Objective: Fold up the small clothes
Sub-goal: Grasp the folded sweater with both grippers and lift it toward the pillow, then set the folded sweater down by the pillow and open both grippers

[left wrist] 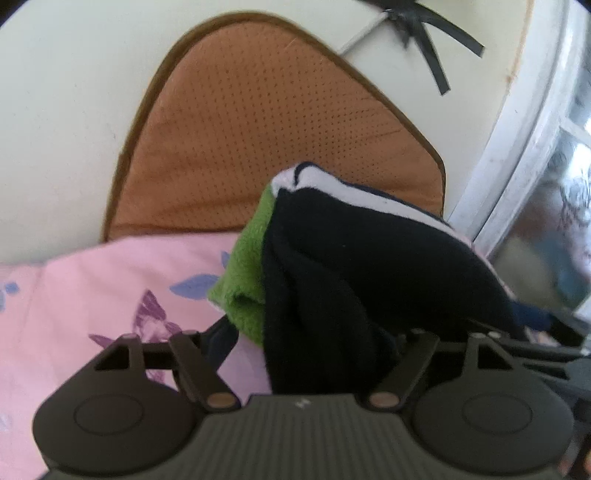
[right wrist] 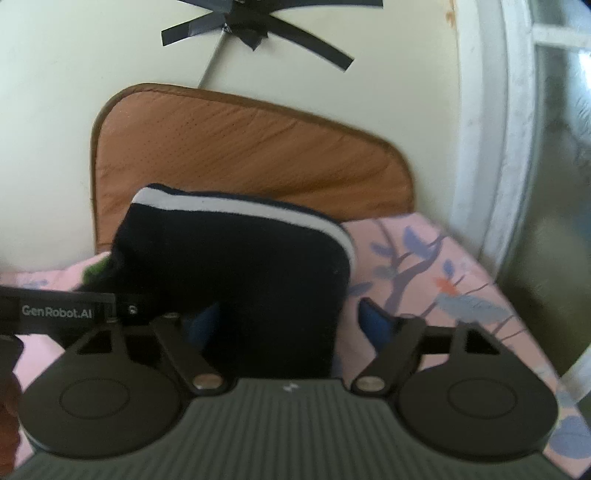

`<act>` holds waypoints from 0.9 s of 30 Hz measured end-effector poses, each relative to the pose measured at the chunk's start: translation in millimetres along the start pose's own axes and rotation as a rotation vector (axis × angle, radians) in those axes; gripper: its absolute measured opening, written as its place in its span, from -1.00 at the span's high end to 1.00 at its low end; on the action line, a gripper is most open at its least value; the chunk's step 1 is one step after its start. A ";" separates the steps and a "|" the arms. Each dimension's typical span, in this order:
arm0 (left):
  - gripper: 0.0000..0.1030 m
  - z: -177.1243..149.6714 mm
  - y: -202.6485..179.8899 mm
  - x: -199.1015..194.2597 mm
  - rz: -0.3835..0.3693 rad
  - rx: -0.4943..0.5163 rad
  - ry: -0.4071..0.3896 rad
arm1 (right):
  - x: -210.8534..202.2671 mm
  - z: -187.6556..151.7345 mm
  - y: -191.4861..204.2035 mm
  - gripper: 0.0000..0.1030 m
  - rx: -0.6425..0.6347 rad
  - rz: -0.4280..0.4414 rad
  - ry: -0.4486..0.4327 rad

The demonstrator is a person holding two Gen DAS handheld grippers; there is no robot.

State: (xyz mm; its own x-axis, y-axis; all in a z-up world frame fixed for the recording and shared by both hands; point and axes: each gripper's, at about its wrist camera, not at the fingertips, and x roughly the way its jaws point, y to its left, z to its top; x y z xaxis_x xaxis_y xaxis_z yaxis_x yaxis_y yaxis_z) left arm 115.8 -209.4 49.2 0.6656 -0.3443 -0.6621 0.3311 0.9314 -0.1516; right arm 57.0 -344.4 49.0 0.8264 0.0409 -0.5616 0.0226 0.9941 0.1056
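Observation:
A small black garment (left wrist: 332, 273) with a white stripe and a green part (left wrist: 247, 273) hangs bunched over the pink floral bedsheet (left wrist: 110, 288). It drapes between the jaws of my left gripper (left wrist: 314, 332), whose fingertips are hidden by the cloth. In the right wrist view the same garment (right wrist: 251, 273) is folded over, white stripe along its top, and drapes down between the jaws of my right gripper (right wrist: 288, 317). The blue pads (right wrist: 373, 321) stand wide apart on both sides of it. The left gripper's body (right wrist: 55, 314) shows at the left.
A brown perforated cushion (left wrist: 266, 125) leans against the cream wall behind the bed; it also shows in the right wrist view (right wrist: 258, 155). Black tape strips (right wrist: 255, 26) hold a cable on the wall. A white window frame (right wrist: 517, 147) stands at the right.

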 end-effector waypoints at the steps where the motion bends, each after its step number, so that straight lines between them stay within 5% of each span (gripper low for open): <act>1: -0.51 -2.3 -2.0 -4.8 0.015 0.021 -0.007 | -1.3 1.0 0.7 -0.66 -0.020 -0.007 -0.007; 10: -0.80 -40.7 3.7 -77.4 0.137 0.084 -0.112 | -44.5 -5.6 34.3 -0.80 -0.168 -0.170 -0.079; 15: -1.00 -84.6 7.5 -126.5 0.177 0.119 -0.172 | -81.7 -31.2 57.5 -0.90 -0.184 -0.186 -0.083; 27: -0.99 -160.0 63.6 -200.5 0.294 -0.010 -0.229 | -157.1 -73.0 113.7 -1.00 -0.249 -0.162 -0.069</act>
State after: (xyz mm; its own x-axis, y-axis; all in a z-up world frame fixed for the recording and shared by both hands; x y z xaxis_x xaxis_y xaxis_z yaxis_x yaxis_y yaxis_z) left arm -103.7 -62.2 54.9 0.8639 -0.0785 -0.4976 0.0976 0.9951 0.0124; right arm -111.3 -230.4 89.4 0.8598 -0.1187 -0.4967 0.0256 0.9814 -0.1902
